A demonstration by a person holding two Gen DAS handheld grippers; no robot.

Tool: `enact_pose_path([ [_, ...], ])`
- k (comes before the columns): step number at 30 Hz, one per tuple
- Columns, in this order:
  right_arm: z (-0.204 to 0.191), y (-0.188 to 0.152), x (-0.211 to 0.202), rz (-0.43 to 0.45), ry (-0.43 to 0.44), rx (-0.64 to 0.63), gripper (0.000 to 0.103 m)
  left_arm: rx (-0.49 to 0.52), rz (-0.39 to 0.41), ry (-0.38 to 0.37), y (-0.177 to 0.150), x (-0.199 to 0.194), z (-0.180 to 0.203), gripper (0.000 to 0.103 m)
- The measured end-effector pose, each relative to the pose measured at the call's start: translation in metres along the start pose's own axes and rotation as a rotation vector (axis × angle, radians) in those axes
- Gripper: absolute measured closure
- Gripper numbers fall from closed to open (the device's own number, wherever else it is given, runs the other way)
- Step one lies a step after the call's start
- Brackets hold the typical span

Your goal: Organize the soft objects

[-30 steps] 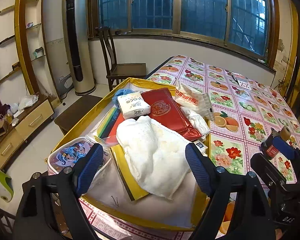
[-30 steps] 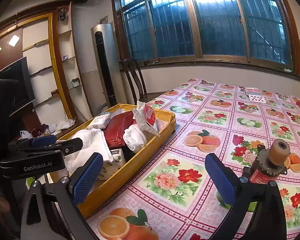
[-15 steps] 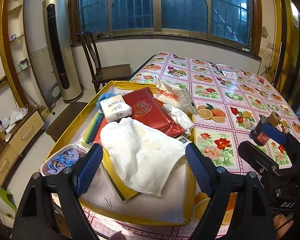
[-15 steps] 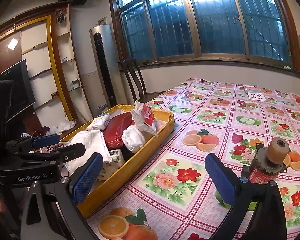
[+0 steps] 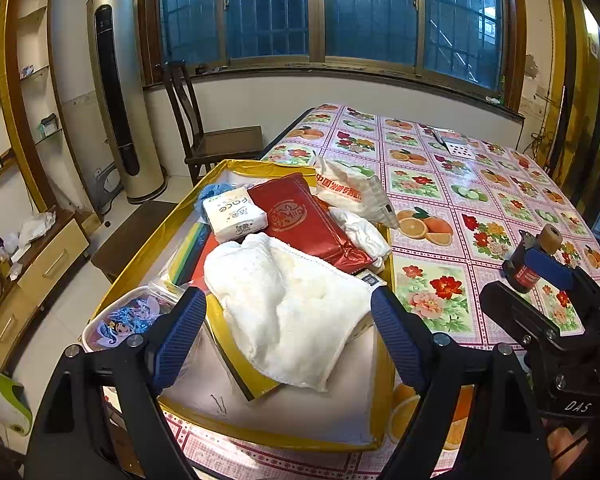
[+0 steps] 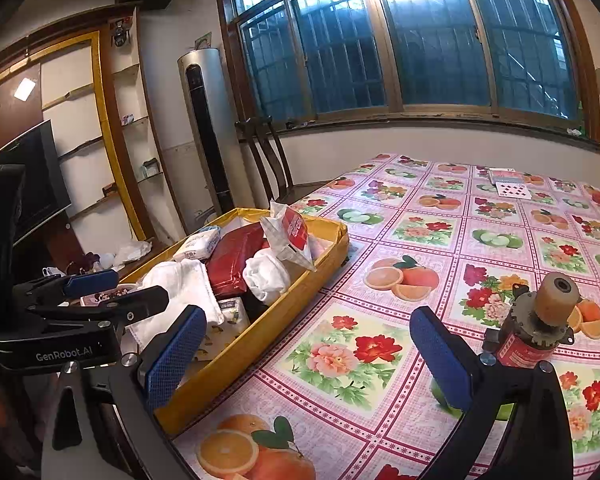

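1. The left gripper (image 5: 286, 338) was held spread, its ribbed blue pads empty, above a fluffy white towel (image 5: 292, 308).
2. The right gripper (image 6: 308, 360) was likewise spread over the glossy floral tablecloth (image 6: 420, 240).
3. The towel was draped across clutter inside a yellow tray (image 5: 148, 240); the items beneath were largely hidden.

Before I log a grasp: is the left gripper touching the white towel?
Apart. The right wrist view shows the left gripper open above the white towel, holding nothing.
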State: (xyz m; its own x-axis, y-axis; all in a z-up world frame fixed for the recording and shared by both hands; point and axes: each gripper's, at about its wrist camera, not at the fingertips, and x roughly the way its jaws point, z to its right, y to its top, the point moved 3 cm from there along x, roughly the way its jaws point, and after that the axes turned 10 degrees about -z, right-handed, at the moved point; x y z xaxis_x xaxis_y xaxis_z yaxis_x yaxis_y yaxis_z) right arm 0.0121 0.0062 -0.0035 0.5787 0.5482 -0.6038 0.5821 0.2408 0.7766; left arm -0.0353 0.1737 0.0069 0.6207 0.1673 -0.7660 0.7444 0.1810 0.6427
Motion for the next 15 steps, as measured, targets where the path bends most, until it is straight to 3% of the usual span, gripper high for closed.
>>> enact_pose_path([
  [15, -0.0036, -0.0026, 0.0028, -0.016, -0.001, -0.003, 0.000, 0.017, -0.002, 0.002, -0.0022, 0.0006, 0.0017, 0.018],
])
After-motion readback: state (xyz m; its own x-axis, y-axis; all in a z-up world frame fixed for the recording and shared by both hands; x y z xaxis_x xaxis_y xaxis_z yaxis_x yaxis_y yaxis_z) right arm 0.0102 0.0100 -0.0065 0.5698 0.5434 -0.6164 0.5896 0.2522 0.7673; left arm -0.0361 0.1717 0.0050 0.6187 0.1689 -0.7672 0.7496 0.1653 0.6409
